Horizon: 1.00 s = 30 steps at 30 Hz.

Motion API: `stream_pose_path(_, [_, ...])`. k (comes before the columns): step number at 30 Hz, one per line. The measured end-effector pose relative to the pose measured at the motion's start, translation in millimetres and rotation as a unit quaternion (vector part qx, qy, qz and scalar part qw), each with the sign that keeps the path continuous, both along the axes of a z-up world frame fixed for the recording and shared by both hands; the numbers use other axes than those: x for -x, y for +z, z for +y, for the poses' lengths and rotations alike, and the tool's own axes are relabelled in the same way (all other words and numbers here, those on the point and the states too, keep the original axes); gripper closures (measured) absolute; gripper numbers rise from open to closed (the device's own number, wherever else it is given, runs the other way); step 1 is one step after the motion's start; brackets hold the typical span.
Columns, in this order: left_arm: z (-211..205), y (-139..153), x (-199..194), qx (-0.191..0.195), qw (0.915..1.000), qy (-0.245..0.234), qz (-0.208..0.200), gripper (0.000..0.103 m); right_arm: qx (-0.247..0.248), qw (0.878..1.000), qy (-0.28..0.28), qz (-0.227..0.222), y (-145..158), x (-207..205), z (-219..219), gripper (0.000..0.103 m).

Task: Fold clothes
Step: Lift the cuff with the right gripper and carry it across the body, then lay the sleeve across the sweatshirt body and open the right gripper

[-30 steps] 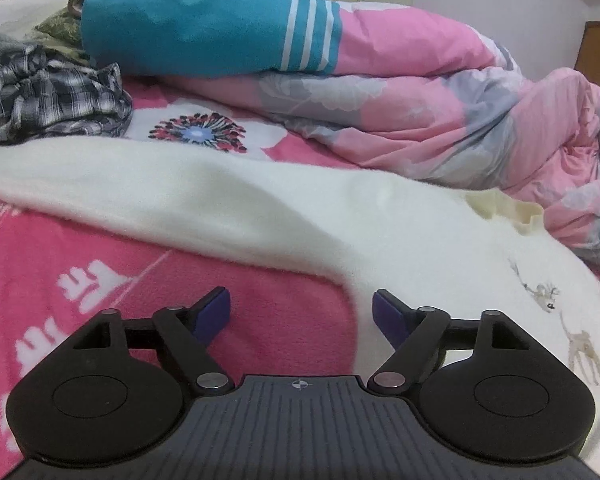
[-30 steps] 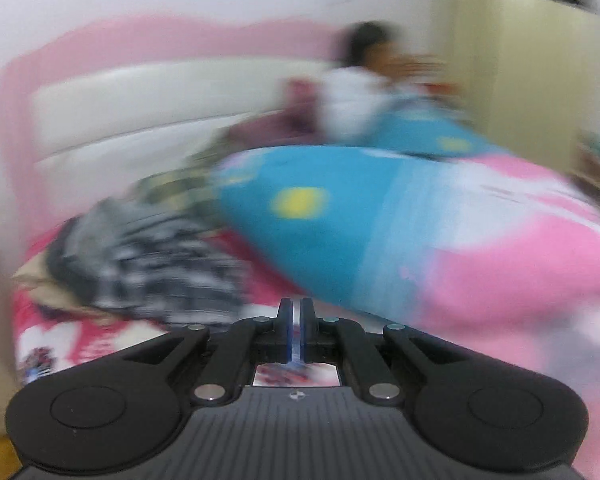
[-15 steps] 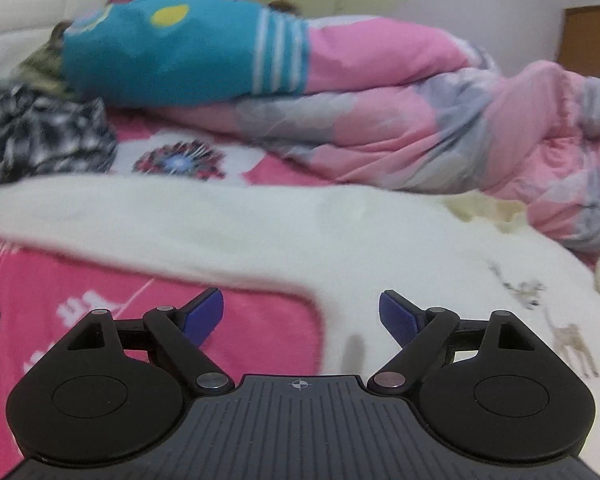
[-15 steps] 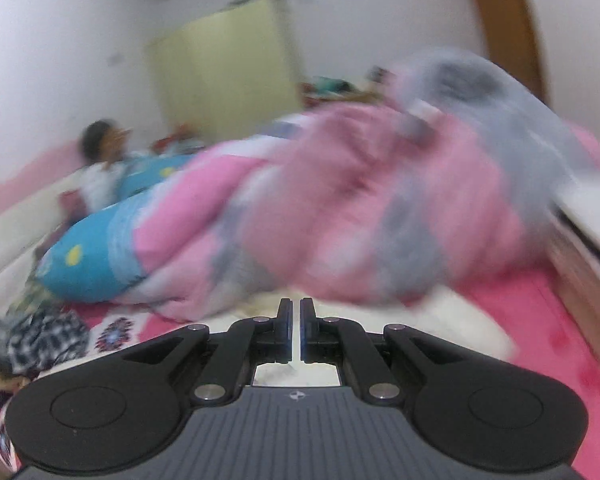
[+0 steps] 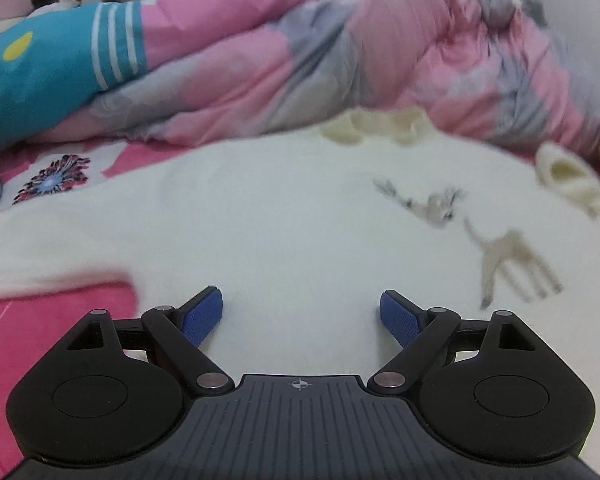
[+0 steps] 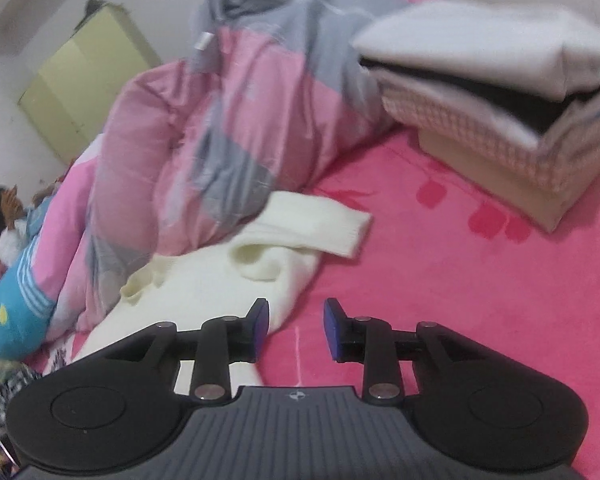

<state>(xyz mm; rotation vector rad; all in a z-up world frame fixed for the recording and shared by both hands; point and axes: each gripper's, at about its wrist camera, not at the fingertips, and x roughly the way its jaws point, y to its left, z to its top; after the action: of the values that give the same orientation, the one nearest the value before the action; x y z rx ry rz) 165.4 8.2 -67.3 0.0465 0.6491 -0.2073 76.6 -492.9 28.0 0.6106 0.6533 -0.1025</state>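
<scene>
Bedroom, pink fleece bedspread. My left gripper opening wide, empty, over cream knit sweater with deer print. My right gripper opening, empty, straddling sweater's side edge near sleeve cuff. Advice: pinch single edge layer, lift evenly. Crumpled pink-grey quilt hides collar side; motion blur throughout.

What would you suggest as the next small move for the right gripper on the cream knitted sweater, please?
Probably ease the right gripper slightly left, onto the cream knitted sweater. Its jaws are opening with only pink bedsheet between them, and the sweater's edge lies by its left finger.
</scene>
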Motion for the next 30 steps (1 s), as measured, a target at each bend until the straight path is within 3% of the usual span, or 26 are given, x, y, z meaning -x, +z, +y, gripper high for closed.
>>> stream_pose_path(5, [3.1, -3.2, -1.9, 0.009, 1.0000, 0.000, 0.002, 0.010, -0.116, 0.991, -0.057, 0.024, -54.2, -52.2, -36.5, 0.064])
stream_pose_path(11, [0.0, -3.6, -1.6, 0.001, 1.0000, -0.001, 0.001, 0.009, -0.251, 0.960, -0.117, 0.039, -119.8, -113.8, -66.4, 0.063])
stream_pose_path(14, [-0.5, -3.9, -1.4, 0.000, 1.0000, -0.001, 0.000, 0.009, -0.260, 0.957, -0.122, 0.039, -131.9, -134.7, -66.0, 0.063])
stream_pose_path(16, [-0.7, -4.5, -1.0, -0.002, 1.0000, -0.001, -0.001, 0.009, -0.243, 0.961, -0.126, 0.032, -133.8, -143.9, -62.3, 0.069])
stream_pose_path(19, [-0.7, -4.8, -0.9, -0.001, 1.0000, -0.001, -0.002, 0.009, -0.220, 0.966, -0.132, 0.013, -129.4, -148.7, -60.2, 0.090])
stream_pose_path(23, [-0.5, -5.0, -0.7, 0.000, 1.0000, -0.001, -0.002, 0.009, -0.171, 0.976, -0.128, -0.032, -103.4, -143.5, -60.3, 0.095])
stream_pose_path(25, [-0.5, -5.1, -0.7, 0.001, 1.0000, -0.001, -0.003, 0.009, -0.116, 0.985, -0.120, -0.048, -77.3, -141.4, -59.4, 0.095])
stream_pose_path(27, [0.1, -5.2, -1.0, 0.002, 1.0000, -0.002, -0.003, 0.009, -0.028, 0.992, -0.108, -0.056, -42.1, -138.9, -55.5, 0.096])
stream_pose_path(30, [0.4, -5.0, -0.7, 0.003, 1.0000, -0.001, -0.002, 0.009, 0.130, 0.986, -0.087, -0.049, 8.6, -138.4, -45.4, 0.096])
